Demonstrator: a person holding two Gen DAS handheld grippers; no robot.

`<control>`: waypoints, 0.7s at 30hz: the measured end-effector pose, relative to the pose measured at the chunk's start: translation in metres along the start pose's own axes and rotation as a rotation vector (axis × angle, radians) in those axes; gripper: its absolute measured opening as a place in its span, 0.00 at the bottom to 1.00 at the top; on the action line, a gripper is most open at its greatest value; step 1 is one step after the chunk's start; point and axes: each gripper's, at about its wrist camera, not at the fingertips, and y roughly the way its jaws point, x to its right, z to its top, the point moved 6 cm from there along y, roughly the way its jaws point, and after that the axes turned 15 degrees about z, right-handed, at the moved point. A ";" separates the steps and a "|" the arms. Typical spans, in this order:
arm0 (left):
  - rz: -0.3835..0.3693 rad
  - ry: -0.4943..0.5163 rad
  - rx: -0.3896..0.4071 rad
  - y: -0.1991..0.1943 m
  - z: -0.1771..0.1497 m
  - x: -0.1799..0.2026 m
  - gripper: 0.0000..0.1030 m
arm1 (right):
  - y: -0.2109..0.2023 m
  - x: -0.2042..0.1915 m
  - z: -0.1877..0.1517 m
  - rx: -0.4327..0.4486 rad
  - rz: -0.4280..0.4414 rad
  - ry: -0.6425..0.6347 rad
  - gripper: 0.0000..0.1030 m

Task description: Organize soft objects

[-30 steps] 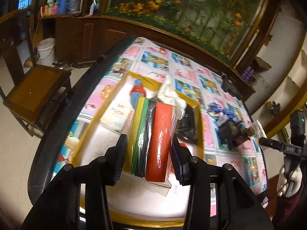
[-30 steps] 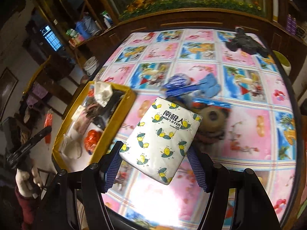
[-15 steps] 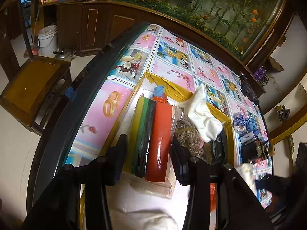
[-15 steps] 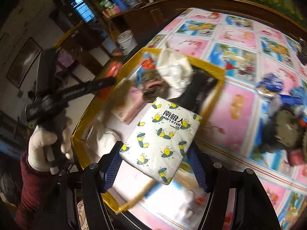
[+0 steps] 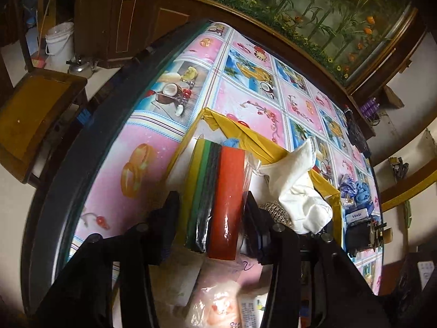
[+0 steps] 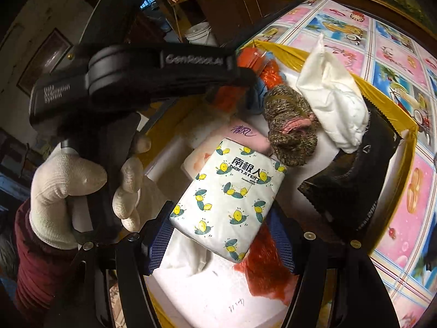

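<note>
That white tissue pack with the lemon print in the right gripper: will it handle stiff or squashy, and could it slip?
The tissue pack is probably squashy and light: its plastic wrap looks puffy between the right gripper fingers. The glossy wrap may be a bit slippery. It sits tilted in the grip, so it could twist if loosened.

In the right wrist view, the left gripper's body crosses the upper left and hides the far corner of the yellow-rimmed box, along with most of the orange sponge pack. The tissue pack covers part of the pink packet behind it. In the left wrist view, the pinkish bag at the bottom is blurred and cut off by the frame edge, and the clutter at the right edge is too small to identify, perhaps cloths.
</note>
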 end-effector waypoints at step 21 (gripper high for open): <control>-0.149 -0.042 0.232 -0.140 -0.040 0.028 0.58 | -0.118 0.026 -0.061 0.346 -0.007 0.015 0.84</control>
